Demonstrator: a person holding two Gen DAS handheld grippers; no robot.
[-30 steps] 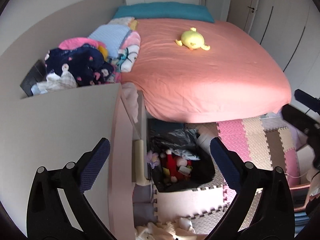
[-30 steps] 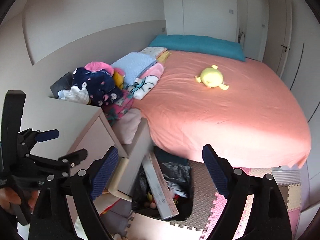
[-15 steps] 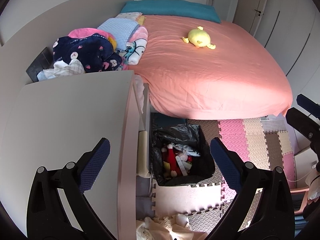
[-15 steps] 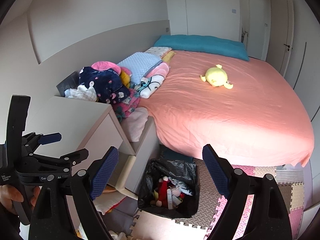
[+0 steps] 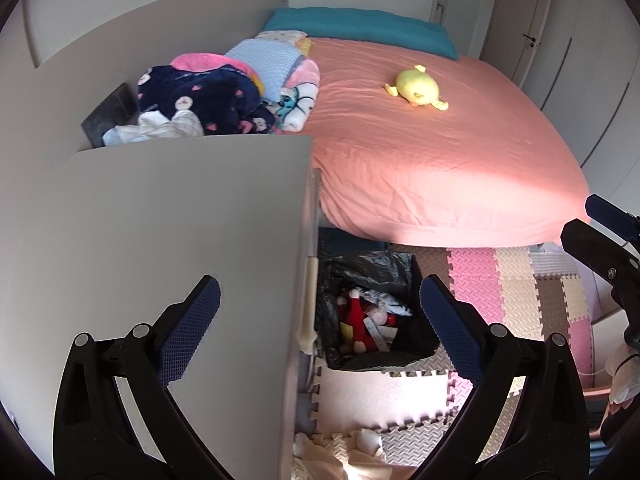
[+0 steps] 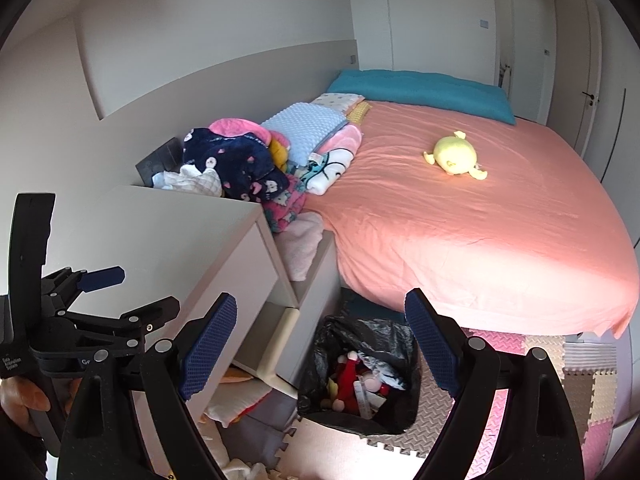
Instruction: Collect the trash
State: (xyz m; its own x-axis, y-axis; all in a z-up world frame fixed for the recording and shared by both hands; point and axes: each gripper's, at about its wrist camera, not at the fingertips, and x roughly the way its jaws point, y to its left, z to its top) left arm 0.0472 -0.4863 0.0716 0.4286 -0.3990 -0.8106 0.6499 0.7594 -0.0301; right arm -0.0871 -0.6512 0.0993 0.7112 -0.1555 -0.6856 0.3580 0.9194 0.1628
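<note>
Left wrist view: left tongs point(image 5: 316, 312) stand wide, nothing between the blue pads, raised over the edge of a pale bedside cabinet point(image 5: 160, 240). Landmark: the trash bin point(image 5: 404, 272), lined with a black bag, on the foam floor mat point(image 5: 516, 280). The bin sits just beside the cabinet, at the foot of the bed's near edge. Inside the bin: a red soft toy point(image 5: 356, 320) and some pale paper scraps. Bed point(image 5: 440, 152) with pink sheet lies beyond the bin; yellow plush point(image 5: 416, 88) on it, well apart from the bin. Heap of folded clothes point(image 5: 224, 92) beyond the cabinet. Right wrist view: right tongs point(image 6: 320, 348) also wide and empty, with the bin below and between the pads in the picture; left tongs show at the left edge
</note>
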